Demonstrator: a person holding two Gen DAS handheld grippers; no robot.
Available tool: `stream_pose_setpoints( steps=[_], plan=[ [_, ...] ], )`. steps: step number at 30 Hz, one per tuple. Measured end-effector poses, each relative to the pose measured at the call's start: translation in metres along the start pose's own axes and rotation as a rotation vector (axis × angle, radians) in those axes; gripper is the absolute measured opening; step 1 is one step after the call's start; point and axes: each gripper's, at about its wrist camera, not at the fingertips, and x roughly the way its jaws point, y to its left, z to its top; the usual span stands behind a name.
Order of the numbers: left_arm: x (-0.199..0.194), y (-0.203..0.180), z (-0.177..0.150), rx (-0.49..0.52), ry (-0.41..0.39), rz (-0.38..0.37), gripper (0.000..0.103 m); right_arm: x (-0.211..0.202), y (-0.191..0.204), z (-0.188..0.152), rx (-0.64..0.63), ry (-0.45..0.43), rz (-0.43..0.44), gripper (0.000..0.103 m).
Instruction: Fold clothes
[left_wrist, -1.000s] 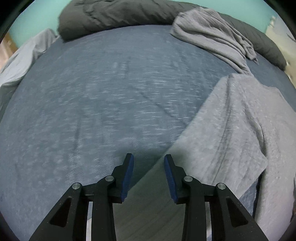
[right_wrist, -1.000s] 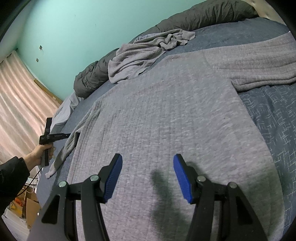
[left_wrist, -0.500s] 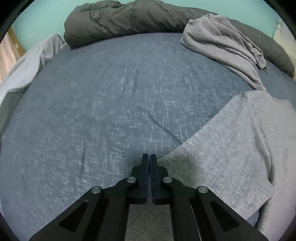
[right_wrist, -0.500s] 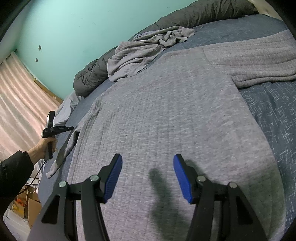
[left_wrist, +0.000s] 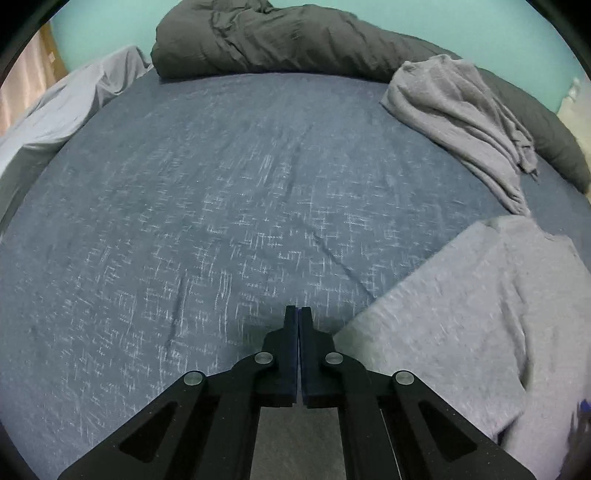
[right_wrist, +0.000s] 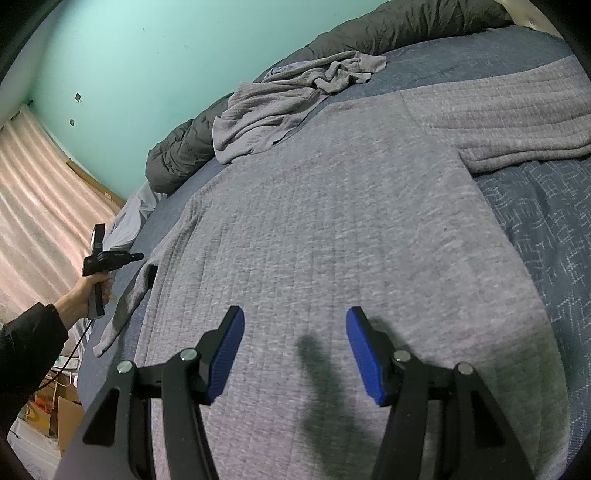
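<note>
A grey knit sweater (right_wrist: 332, 229) lies spread flat across the blue patterned bedsheet (right_wrist: 546, 229), filling the centre and lower part of the right wrist view, with 1 sleeve (right_wrist: 517, 118) folded across the upper right of the frame and the other sleeve (right_wrist: 125, 310) trailing off toward the lower left. The right gripper (right_wrist: 295, 350) hovers over the sweater's body with its 2 blue-padded fingers (right_wrist: 229, 350) spread wide and nothing between them; its shadow falls on the fabric just below. In the left wrist view the left gripper (left_wrist: 298, 317) has its fingers pressed together at the lower centre of the frame, over bare sheet just beside the sweater's edge (left_wrist: 461, 325); whether any fabric is pinched there cannot be told. At the left edge of the right wrist view a hand (right_wrist: 83, 295) in a dark sleeve holds that tool's handle. A crumpled grey garment (right_wrist: 280, 110) lies against a rolled dark grey duvet (left_wrist: 277, 40) along the far side of the bed, below a turquoise wall (right_wrist: 166, 66). A pinkish curtain (right_wrist: 33, 214) hangs at the left, with cardboard boxes (right_wrist: 62, 417) at the lower left.
</note>
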Motion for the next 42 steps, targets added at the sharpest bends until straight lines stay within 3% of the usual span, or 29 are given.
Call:
stream_pose_setpoints(
  steps=[3, 8, 12, 14, 22, 28, 33, 34, 35, 37, 42],
  plan=[
    [-0.017, 0.006, -0.011, 0.014, -0.007, -0.029, 0.003, -0.002, 0.002, 0.001, -0.005, -0.008, 0.003, 0.058],
    [-0.057, 0.024, -0.046, 0.061, -0.025, -0.028, 0.030, -0.007, 0.008, 0.001, -0.013, -0.022, 0.004, 0.058],
    [-0.084, 0.054, -0.084, 0.059, -0.006, 0.010, 0.032, -0.012, 0.017, -0.005, -0.025, -0.031, 0.003, 0.058],
    [-0.094, 0.072, -0.102, 0.038, -0.002, 0.031, 0.038, -0.016, 0.023, -0.011, -0.033, -0.033, -0.003, 0.058],
    [-0.122, 0.144, -0.157, -0.024, 0.016, 0.149, 0.047, -0.034, 0.035, -0.033, -0.031, -0.041, -0.039, 0.058],
    [-0.109, 0.177, -0.173, -0.055, 0.055, 0.186, 0.047, -0.033, 0.045, -0.044, -0.036, -0.041, -0.052, 0.058],
    [-0.094, 0.174, -0.172, -0.030, 0.051, 0.152, 0.046, -0.023, 0.046, -0.047, -0.050, -0.023, -0.066, 0.058],
    [-0.090, 0.171, -0.171, -0.022, 0.063, 0.138, 0.038, -0.021, 0.045, -0.047, -0.048, -0.018, -0.069, 0.058],
    [-0.086, 0.169, -0.170, -0.015, 0.075, 0.126, 0.022, -0.019, 0.044, -0.047, -0.046, -0.015, -0.071, 0.058],
    [-0.081, 0.166, -0.169, -0.005, 0.086, 0.119, 0.008, -0.018, 0.043, -0.048, -0.045, -0.010, -0.074, 0.058],
    [-0.098, 0.181, -0.155, -0.066, 0.016, 0.153, 0.006, -0.016, 0.042, -0.048, -0.044, -0.008, -0.075, 0.058]
  ],
)
